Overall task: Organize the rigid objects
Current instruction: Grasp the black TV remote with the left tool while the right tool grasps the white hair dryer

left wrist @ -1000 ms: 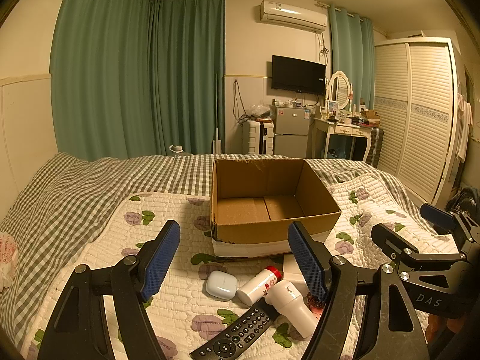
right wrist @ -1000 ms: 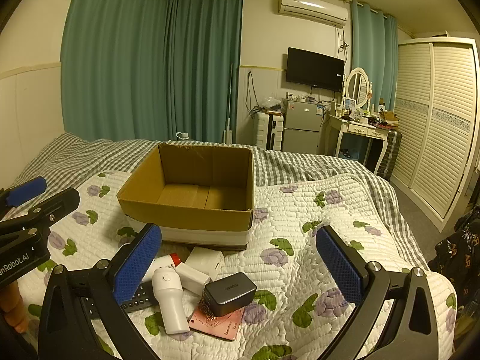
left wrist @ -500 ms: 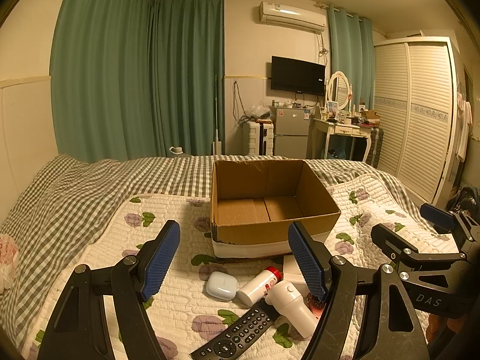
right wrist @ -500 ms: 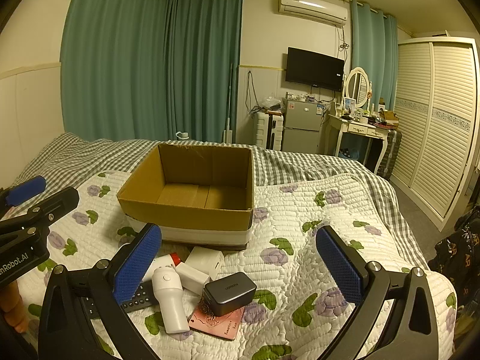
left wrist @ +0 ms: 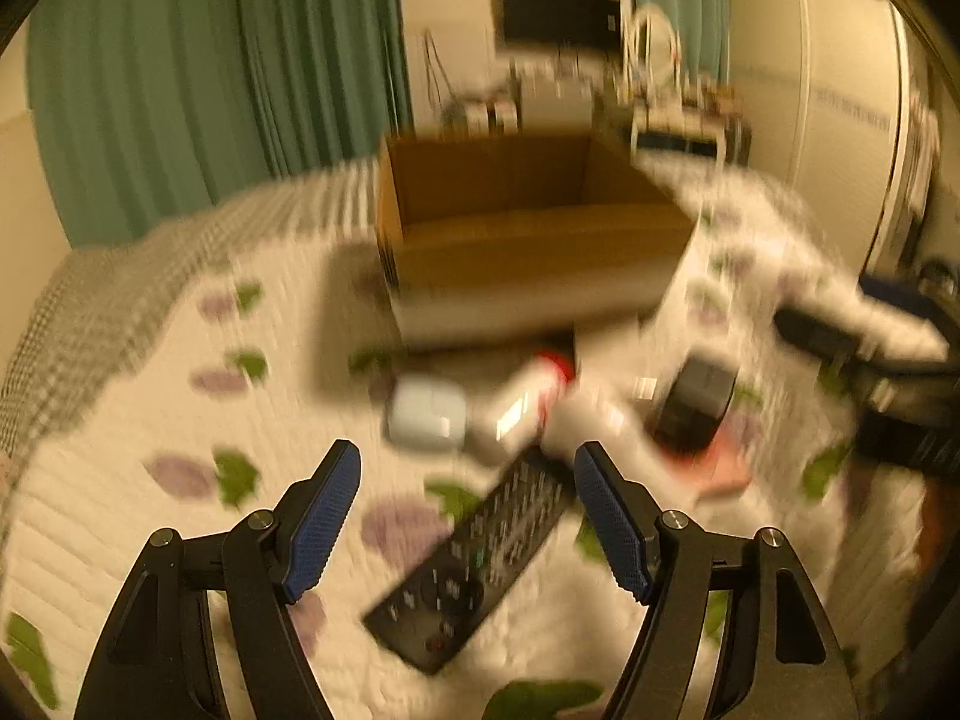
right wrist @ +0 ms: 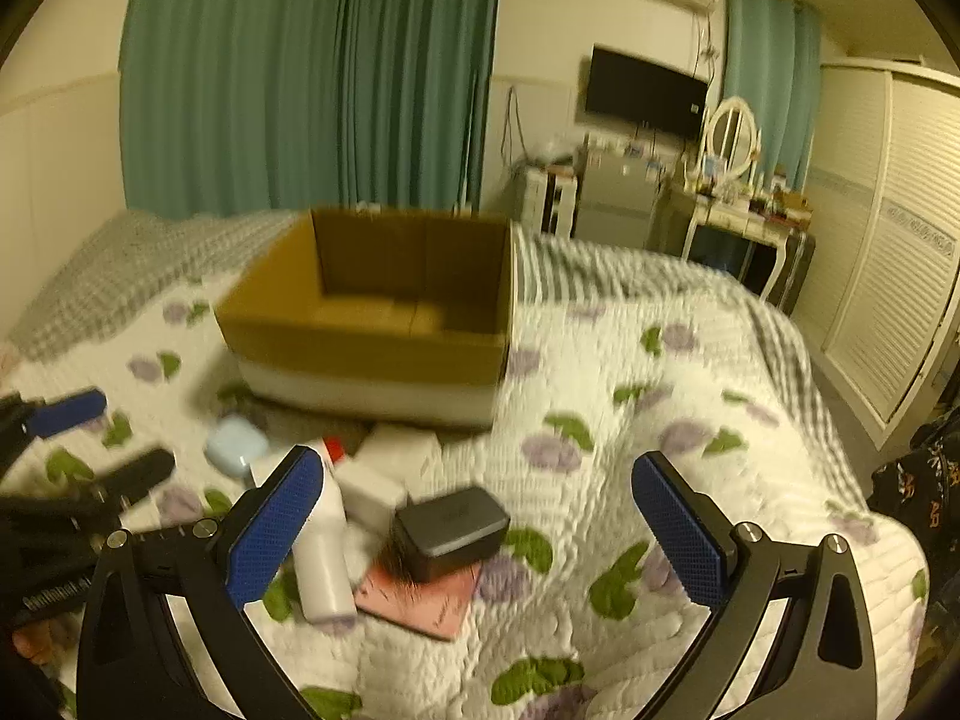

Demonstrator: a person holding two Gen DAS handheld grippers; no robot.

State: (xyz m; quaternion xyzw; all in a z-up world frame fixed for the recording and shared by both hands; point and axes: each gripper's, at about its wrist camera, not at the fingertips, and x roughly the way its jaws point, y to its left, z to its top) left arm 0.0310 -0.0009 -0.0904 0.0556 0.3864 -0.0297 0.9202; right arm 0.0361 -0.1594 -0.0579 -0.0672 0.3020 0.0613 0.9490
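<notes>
Both jaws released, empty: my left gripper [left wrist: 468, 516] hangs over the remote control [left wrist: 474, 564], my right gripper [right wrist: 474, 516] near the charger case [right wrist: 450, 531], clustered on the bed [right wrist: 600, 480] before the empty cardboard box [right wrist: 372, 324], evidently their destination.

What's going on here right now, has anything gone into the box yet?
Nothing yet. The cardboard box on the bed looks empty. Both grippers are open and hold nothing: the left gripper points at the black remote, the right gripper at the dark case lying on a pink card.
</notes>
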